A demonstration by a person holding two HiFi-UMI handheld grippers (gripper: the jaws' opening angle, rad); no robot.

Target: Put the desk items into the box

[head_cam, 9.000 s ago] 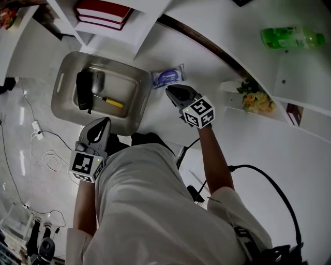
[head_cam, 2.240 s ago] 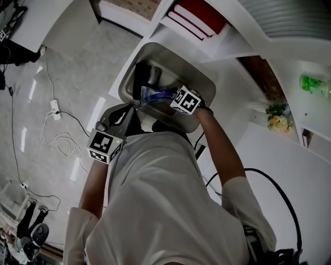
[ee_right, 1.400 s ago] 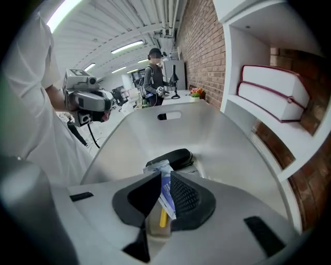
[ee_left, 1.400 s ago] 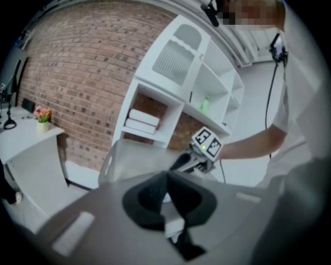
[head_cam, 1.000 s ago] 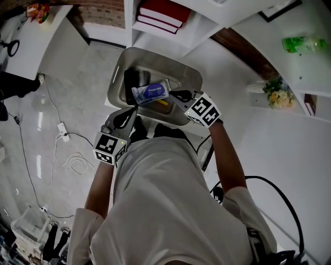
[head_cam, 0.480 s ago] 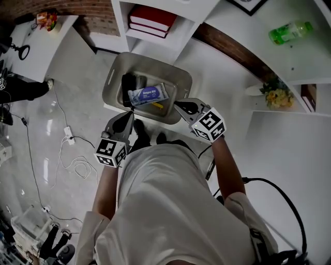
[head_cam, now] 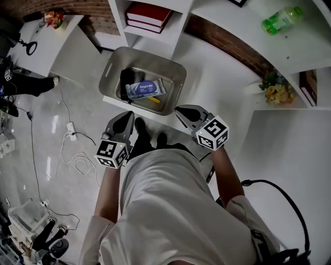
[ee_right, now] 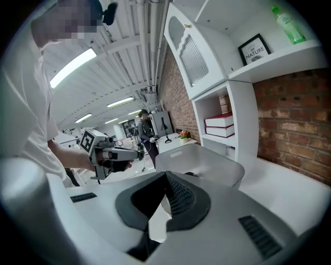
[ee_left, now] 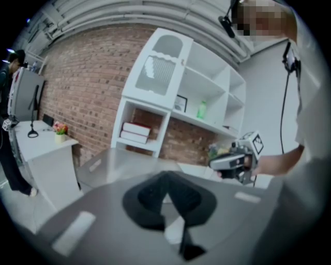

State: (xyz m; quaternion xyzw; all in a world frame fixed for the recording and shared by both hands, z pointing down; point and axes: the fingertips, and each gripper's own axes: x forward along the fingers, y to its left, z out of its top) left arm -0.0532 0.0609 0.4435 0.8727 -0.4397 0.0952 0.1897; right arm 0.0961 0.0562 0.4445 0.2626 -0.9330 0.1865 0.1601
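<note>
The grey box (head_cam: 176,71) stands on the white desk at the upper middle of the head view. Inside it lie a blue and white packet (head_cam: 145,89), a black item (head_cam: 125,82) and a yellow pen (head_cam: 154,99). My left gripper (head_cam: 128,115) hangs just in front of the box's near edge, shut and holding nothing. To its right my right gripper (head_cam: 179,109) is also shut and empty, over the desk beside the box's near right corner. In the right gripper view the box (ee_right: 207,163) lies ahead of the closed jaws.
White shelves behind the box hold red books (head_cam: 147,13), a green bottle (head_cam: 282,18) and a framed sign. Yellow flowers (head_cam: 276,93) stand at the desk's right. Cables (head_cam: 67,150) lie on the floor at the left, near a white side table (head_cam: 46,36).
The right gripper let go of the blue and white packet, which now lies in the box. Both grippers have since drawn back from the box toward the person and risen.
</note>
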